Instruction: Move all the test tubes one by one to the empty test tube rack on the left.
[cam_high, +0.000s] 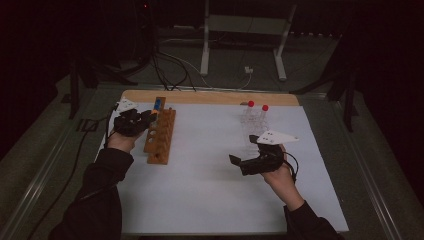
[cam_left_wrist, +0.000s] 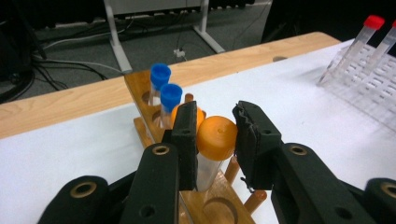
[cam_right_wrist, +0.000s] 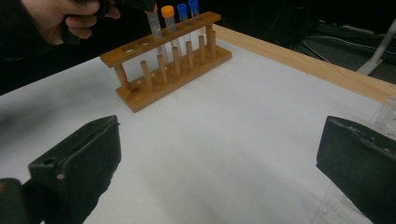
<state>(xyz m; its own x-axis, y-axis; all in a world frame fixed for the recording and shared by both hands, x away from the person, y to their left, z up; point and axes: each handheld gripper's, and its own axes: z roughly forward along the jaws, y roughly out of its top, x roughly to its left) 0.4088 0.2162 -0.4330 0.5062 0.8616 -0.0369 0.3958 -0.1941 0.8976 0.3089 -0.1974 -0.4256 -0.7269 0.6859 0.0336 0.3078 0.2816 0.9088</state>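
My left gripper (cam_left_wrist: 215, 125) is shut on the orange cap of a clear tube (cam_left_wrist: 215, 140), whose lower part reaches down into the wooden rack (cam_left_wrist: 140, 86). In the holes behind it stand a second orange-capped tube (cam_right_wrist: 167, 13) and two blue-capped tubes (cam_left_wrist: 160, 74) (cam_left_wrist: 171, 96). In the high view the left gripper (cam_high: 134, 122) is at the far end of the wooden rack (cam_high: 161, 137). My right gripper (cam_right_wrist: 219, 140) is open with nothing between its jaws; it hovers over the white mat (cam_high: 210, 170), close to a clear plastic rack (cam_high: 252, 131).
The clear rack holds two red-capped tubes (cam_high: 251, 104) (cam_high: 265, 107) at its far end. The near holes of the wooden rack (cam_right_wrist: 135, 46) have no tubes in them. A wooden table edge (cam_high: 210, 97) runs behind the mat, with cables and a stand on the floor beyond.
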